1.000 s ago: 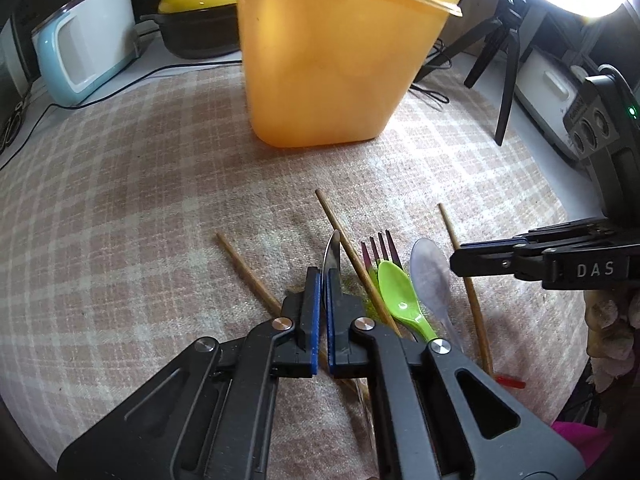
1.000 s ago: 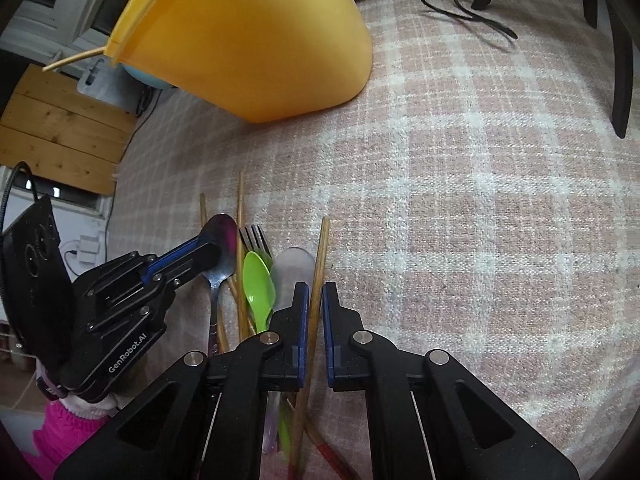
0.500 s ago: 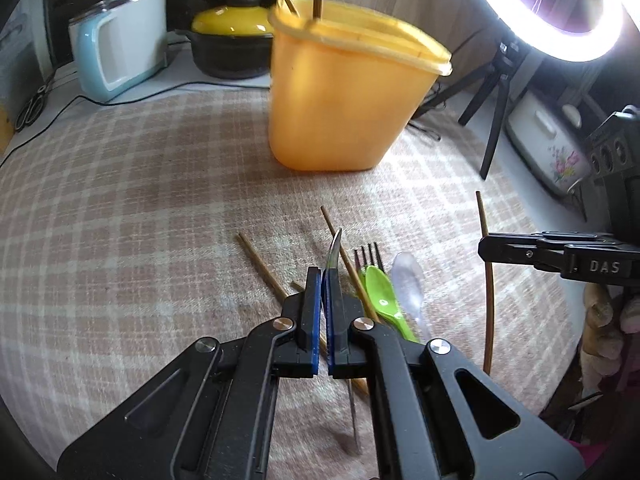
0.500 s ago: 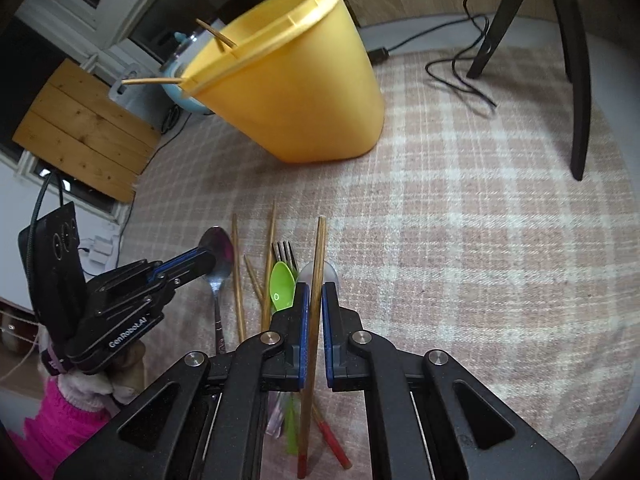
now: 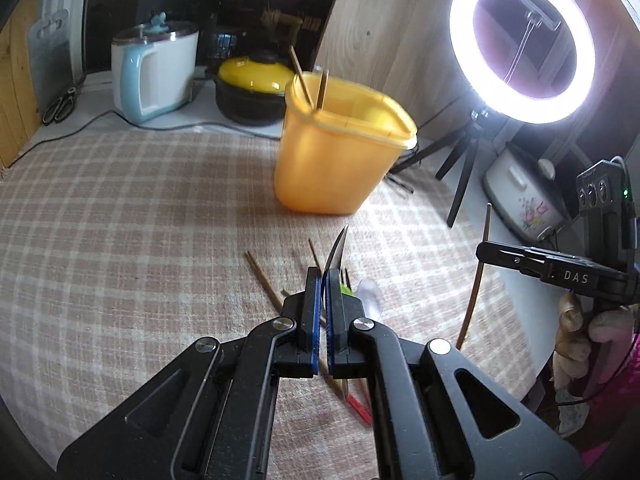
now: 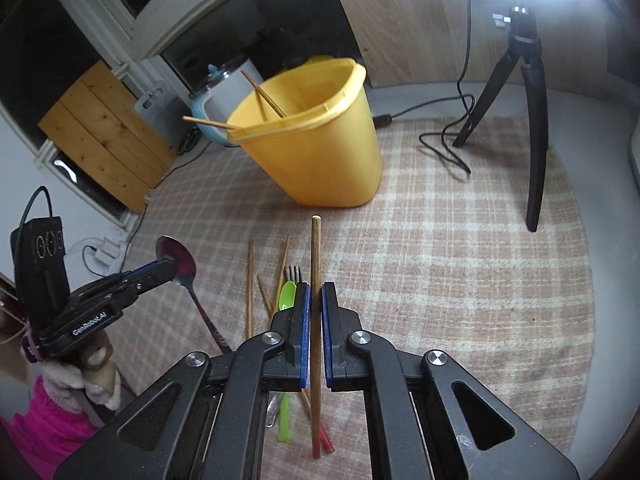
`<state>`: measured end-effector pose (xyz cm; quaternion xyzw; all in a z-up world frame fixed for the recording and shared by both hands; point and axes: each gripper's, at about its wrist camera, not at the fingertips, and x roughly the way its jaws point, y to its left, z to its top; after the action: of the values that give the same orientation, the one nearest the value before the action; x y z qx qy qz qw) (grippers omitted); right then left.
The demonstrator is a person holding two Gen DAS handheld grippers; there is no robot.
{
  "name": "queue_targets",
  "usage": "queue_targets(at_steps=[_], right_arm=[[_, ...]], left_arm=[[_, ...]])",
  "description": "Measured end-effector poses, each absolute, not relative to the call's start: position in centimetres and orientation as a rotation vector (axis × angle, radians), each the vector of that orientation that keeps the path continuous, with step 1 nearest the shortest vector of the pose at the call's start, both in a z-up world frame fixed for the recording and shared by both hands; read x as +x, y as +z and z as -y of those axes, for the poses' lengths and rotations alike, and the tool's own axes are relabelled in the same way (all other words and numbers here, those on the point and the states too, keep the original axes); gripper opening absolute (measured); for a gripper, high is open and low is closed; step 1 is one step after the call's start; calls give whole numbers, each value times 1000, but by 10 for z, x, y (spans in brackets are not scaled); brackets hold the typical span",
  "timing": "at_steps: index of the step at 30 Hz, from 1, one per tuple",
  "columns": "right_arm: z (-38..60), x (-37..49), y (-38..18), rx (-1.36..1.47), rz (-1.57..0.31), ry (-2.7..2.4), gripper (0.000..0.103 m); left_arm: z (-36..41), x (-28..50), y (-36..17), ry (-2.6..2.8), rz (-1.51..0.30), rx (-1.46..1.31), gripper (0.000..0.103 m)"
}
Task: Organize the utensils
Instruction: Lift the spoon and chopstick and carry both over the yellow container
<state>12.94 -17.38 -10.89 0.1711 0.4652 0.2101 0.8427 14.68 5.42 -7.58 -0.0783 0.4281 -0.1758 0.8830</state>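
The left gripper (image 5: 323, 300) pinches a metal spoon (image 6: 178, 266) and the right gripper (image 6: 315, 308) a brown wooden chopstick (image 6: 315, 264), both lifted above the checked tablecloth's (image 6: 460, 288) near edge. Either thin handle could pivot and miss the tall yellow plastic bin (image 6: 320, 152) mid-cloth.

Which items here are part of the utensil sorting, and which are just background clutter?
Part of the job:
metal spoon in the left gripper
chopstick in the right gripper
yellow bin
loose chopsticks
green spoon
fork

Just lying about:
ring light
kettle
yellow-lidded pot
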Motion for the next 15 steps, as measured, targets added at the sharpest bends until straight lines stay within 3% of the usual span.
queue_targets(at_steps=[15], right_arm=[[182,129,-49,320,-780,432,4]], left_arm=[[-56,156,-25,-352,-748,-175,0]])
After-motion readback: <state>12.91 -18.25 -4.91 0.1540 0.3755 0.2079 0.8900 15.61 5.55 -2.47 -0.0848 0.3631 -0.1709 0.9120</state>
